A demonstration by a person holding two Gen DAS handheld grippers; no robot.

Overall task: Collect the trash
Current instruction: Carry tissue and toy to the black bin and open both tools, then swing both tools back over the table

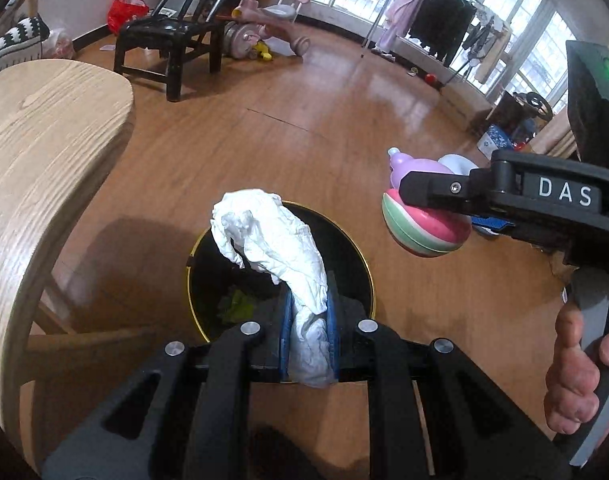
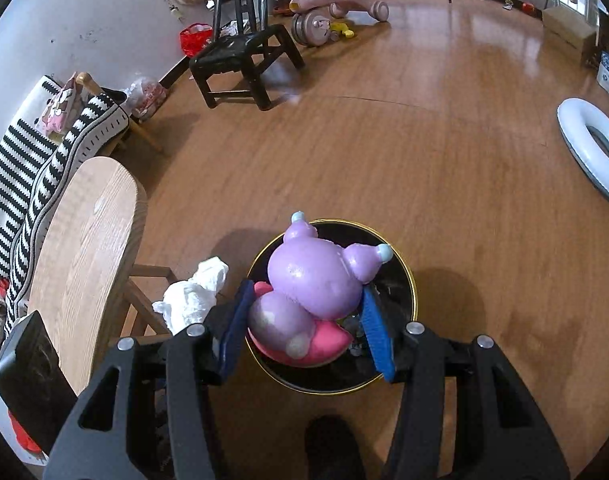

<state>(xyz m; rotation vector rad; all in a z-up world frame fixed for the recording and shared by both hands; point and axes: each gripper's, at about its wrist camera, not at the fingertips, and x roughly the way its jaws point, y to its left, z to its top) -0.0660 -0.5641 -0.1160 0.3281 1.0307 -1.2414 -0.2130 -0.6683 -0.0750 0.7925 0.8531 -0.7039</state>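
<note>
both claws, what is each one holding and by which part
Left claw pinches the crumpled white tissue by its lower end. Right claw grips the purple toy across its sides, above the black bin.

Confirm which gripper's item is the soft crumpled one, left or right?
The left gripper: it pinches a crumpled white tissue over the black bin. The right gripper holds a rigid purple toy instead.

Tissue (image 1: 272,240): white.
Toy (image 2: 316,280): lilac, pink base w/ green stripe.
Bin (image 2: 408,280): black, gold rim.
Pads (image 2: 378,336): blue.
</note>
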